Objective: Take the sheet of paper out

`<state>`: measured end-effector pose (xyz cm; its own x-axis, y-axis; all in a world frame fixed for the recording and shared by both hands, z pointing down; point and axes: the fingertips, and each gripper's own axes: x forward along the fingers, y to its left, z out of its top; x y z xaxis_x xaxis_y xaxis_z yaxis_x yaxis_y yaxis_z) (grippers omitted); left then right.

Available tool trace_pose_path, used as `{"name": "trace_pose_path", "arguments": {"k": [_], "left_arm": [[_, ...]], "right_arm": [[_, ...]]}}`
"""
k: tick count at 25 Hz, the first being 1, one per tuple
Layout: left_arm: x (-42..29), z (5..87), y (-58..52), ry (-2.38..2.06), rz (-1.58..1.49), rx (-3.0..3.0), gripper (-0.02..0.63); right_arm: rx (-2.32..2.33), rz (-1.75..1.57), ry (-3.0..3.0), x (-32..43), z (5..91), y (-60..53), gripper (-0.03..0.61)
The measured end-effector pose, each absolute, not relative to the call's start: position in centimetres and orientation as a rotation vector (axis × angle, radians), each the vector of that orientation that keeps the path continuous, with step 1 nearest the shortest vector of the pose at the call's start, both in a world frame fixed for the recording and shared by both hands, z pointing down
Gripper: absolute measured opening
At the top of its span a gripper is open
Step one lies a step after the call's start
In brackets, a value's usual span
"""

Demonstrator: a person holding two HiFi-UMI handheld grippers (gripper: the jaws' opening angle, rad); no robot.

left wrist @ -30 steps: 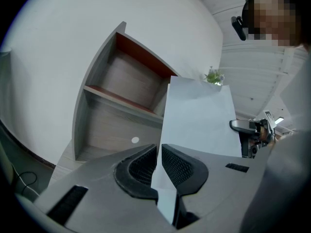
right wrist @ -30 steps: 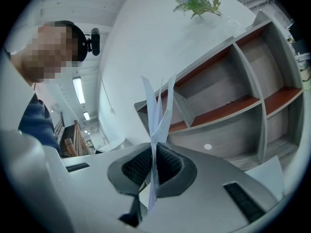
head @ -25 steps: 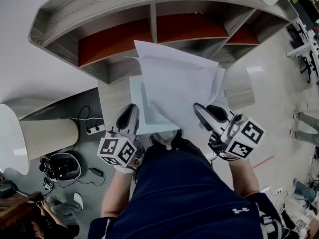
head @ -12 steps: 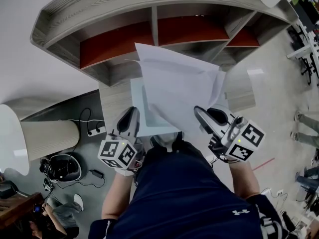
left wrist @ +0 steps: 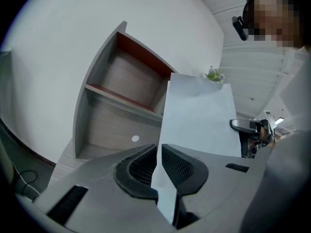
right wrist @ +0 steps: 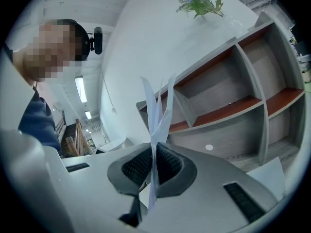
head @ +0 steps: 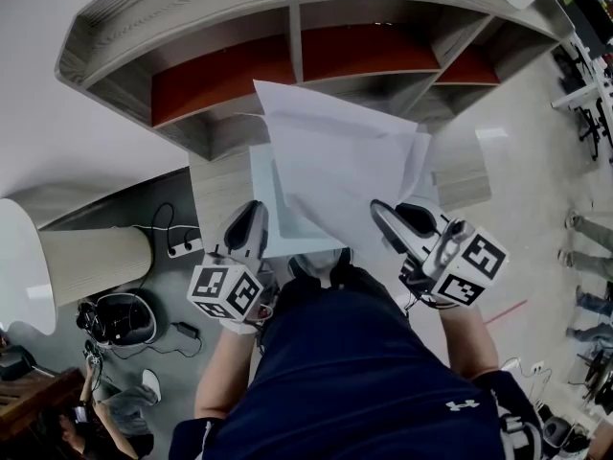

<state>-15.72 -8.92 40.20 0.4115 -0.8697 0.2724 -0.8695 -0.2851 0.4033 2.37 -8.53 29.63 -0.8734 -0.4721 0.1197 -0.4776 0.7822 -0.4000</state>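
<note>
The paper (head: 340,161) lies over the folder (head: 263,180), before the shelf (head: 287,27). The left gripper (head: 253,211) pinches the folder's left edge, the right gripper (head: 381,211) the paper's right.

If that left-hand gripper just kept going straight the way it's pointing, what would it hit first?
Apart from the pale sheet its jaws pinch, the left gripper would probably meet the wooden shelf unit first, near its lower compartment; depth is hard to judge.

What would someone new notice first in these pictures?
Loose paper spreads across the centre of the head view, before a grey shelf with red back panels. The left gripper and right gripper each clamp its near edge, one at either side.
</note>
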Motion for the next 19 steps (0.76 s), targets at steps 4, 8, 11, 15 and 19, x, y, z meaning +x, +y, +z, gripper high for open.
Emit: {"name": "trace_pose_path", "arguments": {"k": [4,8,11,15,19], "left_arm": [[-15.72,40.32,-8.96,-1.475,0.006,2.182,0.043],[-15.51,40.16,-9.06,-1.470,0.005,2.188,0.043],[-15.49,40.12,-9.08,-1.469,0.008,2.190,0.043],[-15.41,40.21,-9.02,-1.466,0.013,2.188,0.043],[-15.28,40.23,-9.02,-1.463,0.015,2.191,0.043]], "right_arm": [[0.782,0.675,-2.951,2.31,29.83,-8.56,0.014],[0.781,0.667,-2.951,2.40,29.70,-8.56,0.014],[0.778,0.663,-2.952,2.37,29.63,-8.52,0.014],[0.775,0.661,-2.950,2.42,29.64,-8.44,0.014],[0.775,0.662,-2.947,2.50,29.75,-8.40,0.014]]}}
